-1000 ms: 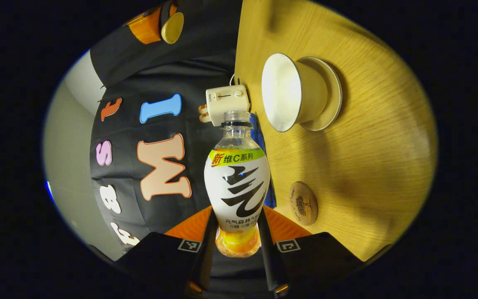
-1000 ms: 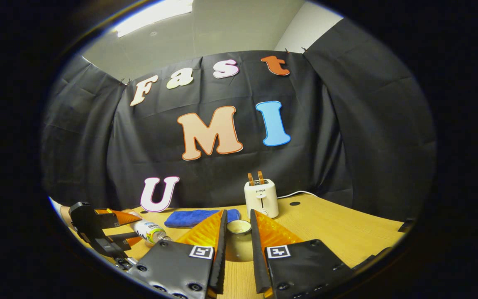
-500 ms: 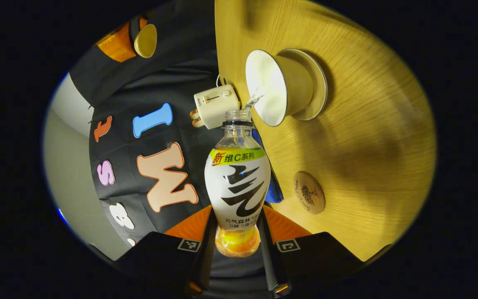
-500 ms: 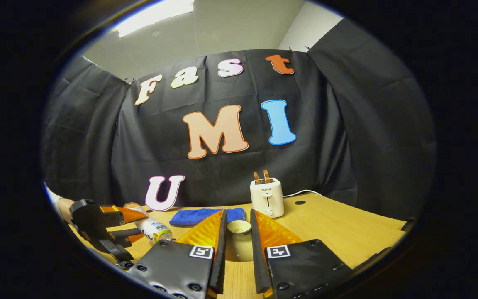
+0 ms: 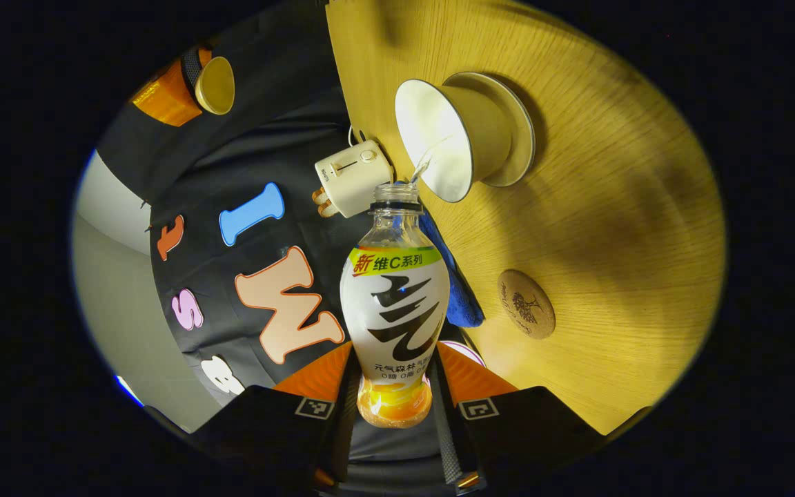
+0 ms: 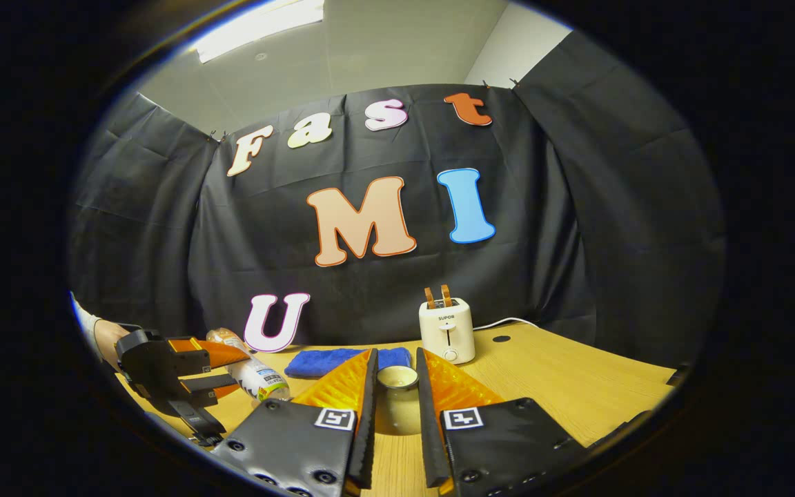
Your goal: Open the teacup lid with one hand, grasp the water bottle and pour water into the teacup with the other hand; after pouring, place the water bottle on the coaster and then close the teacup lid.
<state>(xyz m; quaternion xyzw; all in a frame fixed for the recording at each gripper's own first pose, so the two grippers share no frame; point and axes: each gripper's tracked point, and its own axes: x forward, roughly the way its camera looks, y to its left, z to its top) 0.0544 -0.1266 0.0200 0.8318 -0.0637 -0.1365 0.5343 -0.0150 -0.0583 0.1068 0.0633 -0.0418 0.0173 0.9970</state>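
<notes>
My left tongs [image 5: 395,386] are clamped on the lower body of the water bottle [image 5: 395,304], both fingers pressing its sides. Bottle is tipped over, open mouth toward the teacup [image 5: 454,138], and a thin stream runs from the mouth into the bowl. In the right gripper view the same left tongs [image 6: 208,383] and bottle [image 6: 252,376] sit low over the counter's left side.

My right tongs [image 6: 394,428] are closed on the teacup lid [image 6: 397,399], holding it up off the counter [image 6: 577,386], well apart from the cup. In the left gripper view the lid [image 5: 214,85] hangs well off to one side, clear of the pour path.

Teacup stands on its saucer [image 5: 518,131], toward the back of the counter by the toaster [image 5: 352,176]. Coaster [image 5: 526,304] lies bare nearer the front edge; blue cloth [image 5: 463,304] sits along the back edge.

How I'd run the pour:
- Keep the mouth over the bowl's middle, not the rim; I judge the stream is landing close to the near wall.
- Hold the tilt steady. More angle risks a gulp and a splash.
- I can't read the fill level from here, so I'd stop early.
- Grip is low on the bottle, so roll it upright slowly before heading for the coaster.
- Keep the lid level and out of the way till the bottle is down.
</notes>
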